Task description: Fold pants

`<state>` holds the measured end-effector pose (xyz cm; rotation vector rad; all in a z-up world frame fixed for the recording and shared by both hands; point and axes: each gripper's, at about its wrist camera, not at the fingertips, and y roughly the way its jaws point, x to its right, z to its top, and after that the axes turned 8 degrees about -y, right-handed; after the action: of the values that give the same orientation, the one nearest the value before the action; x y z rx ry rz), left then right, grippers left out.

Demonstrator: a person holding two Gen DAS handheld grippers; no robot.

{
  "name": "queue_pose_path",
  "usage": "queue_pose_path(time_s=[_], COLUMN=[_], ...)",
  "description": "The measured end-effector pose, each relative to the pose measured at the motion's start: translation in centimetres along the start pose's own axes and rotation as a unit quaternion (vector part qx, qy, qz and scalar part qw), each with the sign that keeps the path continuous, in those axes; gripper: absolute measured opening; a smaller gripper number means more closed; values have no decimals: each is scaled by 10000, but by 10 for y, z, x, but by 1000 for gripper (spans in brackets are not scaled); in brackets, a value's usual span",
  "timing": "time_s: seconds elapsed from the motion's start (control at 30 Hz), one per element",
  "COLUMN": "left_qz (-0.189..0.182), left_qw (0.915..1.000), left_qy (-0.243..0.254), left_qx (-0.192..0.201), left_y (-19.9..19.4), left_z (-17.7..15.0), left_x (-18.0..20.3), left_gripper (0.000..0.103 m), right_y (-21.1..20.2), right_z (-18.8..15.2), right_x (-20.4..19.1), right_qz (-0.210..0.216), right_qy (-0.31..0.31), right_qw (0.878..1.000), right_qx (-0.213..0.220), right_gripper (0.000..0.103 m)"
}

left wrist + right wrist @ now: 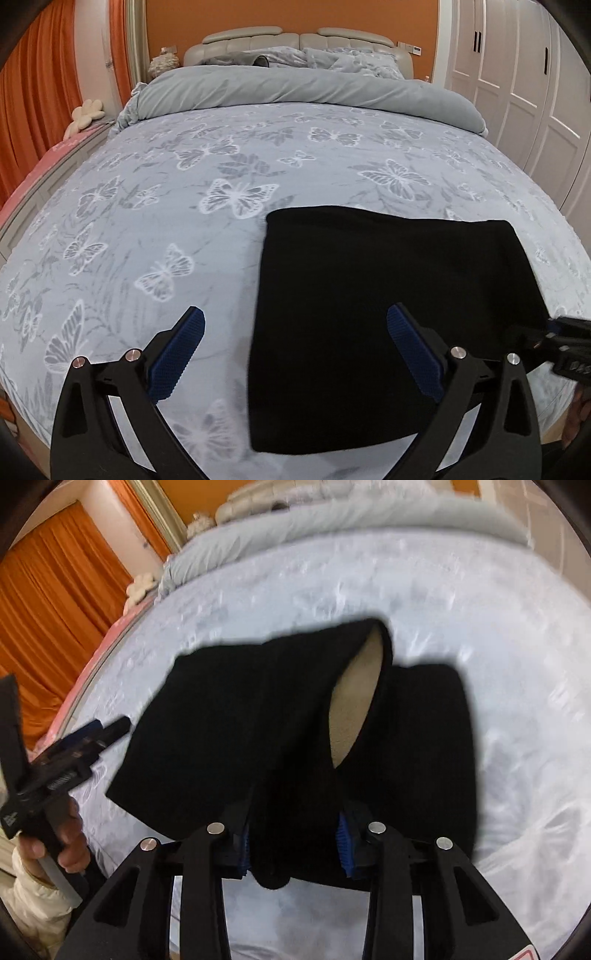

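Black pants (388, 295) lie folded into a rectangle on the butterfly-print bed sheet (147, 221). My left gripper (297, 312) hovers open above the pants' left edge, one finger over the sheet and the other over the black cloth, holding nothing. In the right wrist view, my right gripper (293, 830) is shut on a bunched edge of the pants (221, 720). That layer is raised, showing a pale beige inner lining (354, 701). The right gripper (569, 343) also shows at the right edge of the left wrist view. A hand holds the left gripper (74, 746) at the left of the right wrist view.
A rolled grey duvet (295, 88) and pillows lie at the head of the bed below a padded headboard (295, 40). White wardrobe doors (535, 92) stand to the right. Orange curtains (37, 92) and a pink-topped ledge (55, 155) run along the left.
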<state>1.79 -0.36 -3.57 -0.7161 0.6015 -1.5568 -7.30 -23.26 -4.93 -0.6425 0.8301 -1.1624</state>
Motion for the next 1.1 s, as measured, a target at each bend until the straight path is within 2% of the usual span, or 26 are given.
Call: queue_pose_path(time_s=[0.1, 0.17, 0.2, 0.27, 0.3, 0.33, 0.37, 0.4, 0.43, 0.47, 0.5, 0.53, 0.57, 0.6, 0.63, 0.7, 0.8, 0.9, 0.93, 0.97, 1.0, 1.03, 1.07, 1.1], left_qz=[-252, -357, -357, -339, -365, -432, -509, -663, -866, -1064, -1415, -1561, -1559, -1609, -1862, -1996, -2355, -2145, -2065, -1949, -1607, -968, -383, -166], left_qw=[9996, 9991, 9989, 9983, 9975, 9963, 9948, 9916, 9865, 9797, 9651, 9569, 9582, 9612, 9580, 9562, 9513, 9645, 9676, 9706, 9779, 9891, 9962, 9984], left_qy=[-116, -148, -141, -127, -203, -302, -408, -546, -664, -808, -1130, -1346, -1391, -1254, -1132, -1256, -1346, -1132, -1032, -929, -811, -717, -548, -355], left_qx=[-67, -152, -260, -449, -575, -675, -777, -966, -1224, -1494, -1894, -2049, -1953, -1855, -1866, -1734, -1464, -1040, -1027, -1063, -1062, -844, -560, -403], left_y=[-2, 2, 8, 17, 22, 26, 30, 36, 45, 55, 69, 77, 77, 74, 71, 57, 29, -6, -12, -14, -13, -13, -17, -21], left_z=[3, 2, 1, -1, -3, -3, -4, -6, -8, -11, -17, -21, -20, -17, -14, -5, 14, 27, 27, 25, 20, 14, 10, 9], left_x=[1, 1, 2, 1, -1, -5, -8, -11, -13, -15, -19, -22, -22, -19, -15, -21, -37, -59, -67, -74, -79, -83, -85, -83], left_gripper=[97, 98, 98, 98, 98, 98, 98, 98, 98, 98, 98, 98, 98, 76, 55, 37, 33, 36, 45, 51, 66, 68, 68, 68], right_y=[-21, 0, 6, -5, -12, -19, -26, -25, -19, -9, 2, 11, 22, 27, 25, 8, -29, -39, -31, -16, 3, 22, 26, 20], right_z=[-1, -10, -15, -12, -10, -9, -8, -7, -7, -7, -9, -11, -14, -16, -11, -4, 8, 13, 14, 12, 11, 7, 3, 0], right_x=[19, 37, 43, 41, 39, 40, 44, 50, 58, 69, 76, 81, 83, 80, 71, 62, 40, 18, 14, 11, 7, 9, 12, 15], right_qz=[-420, -880, -792, -673, -752, -923, -1146, -1212, -1179, -943, -633, -369, 28, 175, 217, 165, 675, 1084, 1093, 921, 623, 187, -82, 1], right_qy=[70, -5, 116, 224, 161, 137, 194, 275, 431, 722, 1013, 1227, 1467, 1528, 1305, 1141, 961, 782, 765, 682, 589, 565, 628, 696], right_qw=[9991, 9945, 9951, 9969, 9968, 9956, 9931, 9922, 9921, 9927, 9921, 9906, 9877, 9870, 9905, 9932, 9916, 9881, 9887, 9926, 9963, 9974, 9967, 9969], right_qx=[26, -560, -586, -334, -235, -52, 135, 130, 12, -212, -380, -489, -537, -463, -381, -152, 543, 764, 678, 390, 36, -403, -517, -359], right_gripper=[36, 43, 45, 51, 64, 83, 88, 89, 89, 89, 88, 80, 77, 61, 43, 36, 35, 37, 44, 47, 51, 55, 56, 56])
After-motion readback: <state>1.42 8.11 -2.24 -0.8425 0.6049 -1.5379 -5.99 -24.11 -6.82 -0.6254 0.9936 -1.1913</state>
